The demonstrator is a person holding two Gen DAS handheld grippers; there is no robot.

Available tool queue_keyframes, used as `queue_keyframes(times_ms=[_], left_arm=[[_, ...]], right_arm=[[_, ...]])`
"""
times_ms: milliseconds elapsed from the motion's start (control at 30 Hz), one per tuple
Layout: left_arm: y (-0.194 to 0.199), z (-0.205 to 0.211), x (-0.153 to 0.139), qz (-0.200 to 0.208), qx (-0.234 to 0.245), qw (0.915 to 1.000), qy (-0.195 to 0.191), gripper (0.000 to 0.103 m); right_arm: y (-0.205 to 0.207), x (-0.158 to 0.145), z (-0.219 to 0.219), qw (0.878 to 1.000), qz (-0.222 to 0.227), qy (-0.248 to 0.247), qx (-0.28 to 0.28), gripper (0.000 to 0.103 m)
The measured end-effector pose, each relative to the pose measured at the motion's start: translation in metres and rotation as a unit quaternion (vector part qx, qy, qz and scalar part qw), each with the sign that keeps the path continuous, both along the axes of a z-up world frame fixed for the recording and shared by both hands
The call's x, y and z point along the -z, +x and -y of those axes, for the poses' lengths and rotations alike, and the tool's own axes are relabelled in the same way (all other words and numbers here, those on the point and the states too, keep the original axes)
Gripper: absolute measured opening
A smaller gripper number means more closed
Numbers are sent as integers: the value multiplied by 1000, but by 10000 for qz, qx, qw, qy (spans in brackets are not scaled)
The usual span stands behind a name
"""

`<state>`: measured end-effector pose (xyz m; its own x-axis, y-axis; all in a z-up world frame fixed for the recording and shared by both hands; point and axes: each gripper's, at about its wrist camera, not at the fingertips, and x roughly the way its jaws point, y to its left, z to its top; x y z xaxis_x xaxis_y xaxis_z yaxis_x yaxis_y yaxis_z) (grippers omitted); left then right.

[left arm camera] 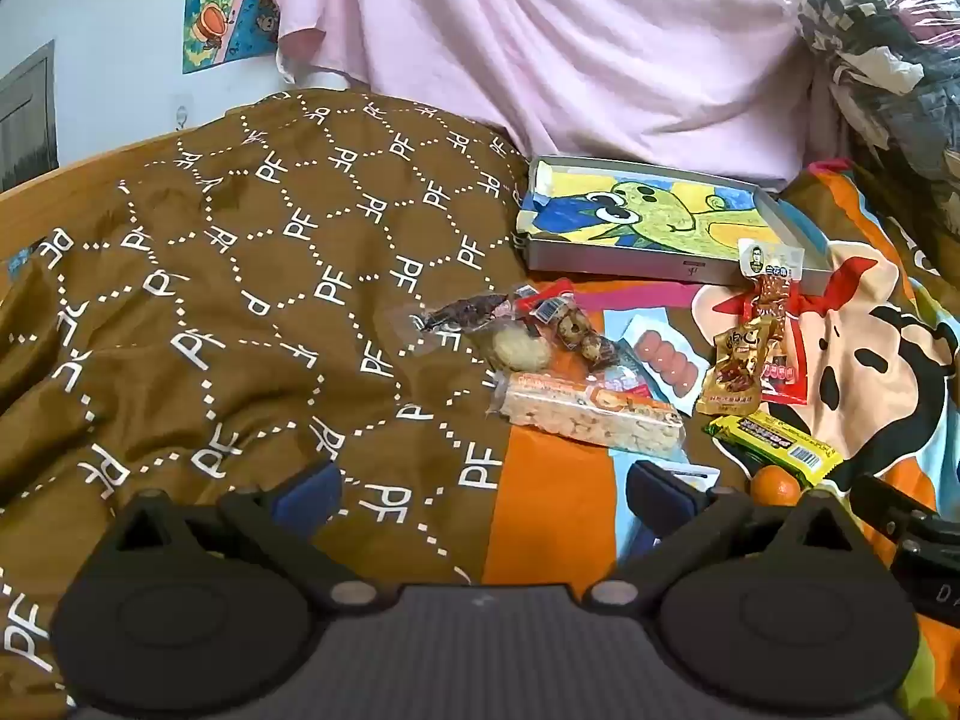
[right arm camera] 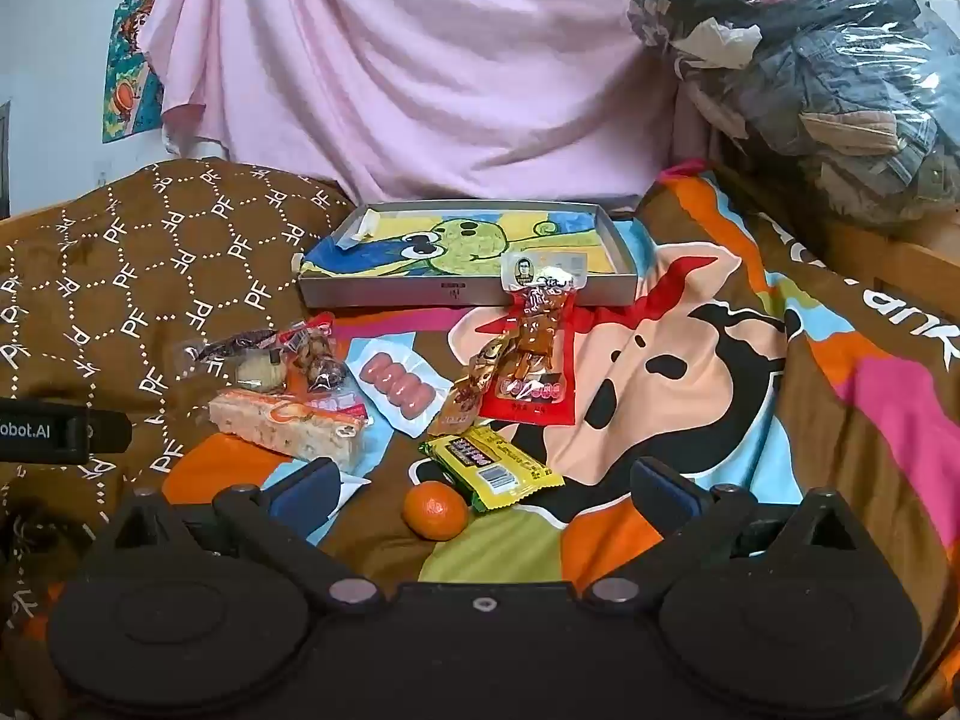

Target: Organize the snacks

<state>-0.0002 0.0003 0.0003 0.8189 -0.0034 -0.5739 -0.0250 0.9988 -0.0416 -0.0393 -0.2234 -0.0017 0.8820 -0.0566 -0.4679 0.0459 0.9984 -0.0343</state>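
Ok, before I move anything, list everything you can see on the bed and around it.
tray: one, grey, drawing lining its floor, back centre of bed
rice bar: one, pale with orange wrapper, front left of pile
sausage pack: one, pink in clear wrap, mid pile
yellow packet: one, yellow and green, front
mandarin: one, orange, beside yellow packet
red packets: red and gold stack, topmost leaning on tray's front wall
small clear packs: several, left of pile, count unclear
brown quilt: one, left
cartoon blanket: one, multicoloured, under snacks
pink sheet: one, behind
bagged clothes: one bundle, upper right
left gripper: open, empty
right gripper: open, empty
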Motion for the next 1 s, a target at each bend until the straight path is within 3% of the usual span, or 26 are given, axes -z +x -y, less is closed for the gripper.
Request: queue_keyframes(times_ms=[1000], left_arm=[[-1, 3, 2, -16, 12, 10000, -6, 103]], right_arm=[[0, -1, 1, 10000, -24, 21, 14, 102]])
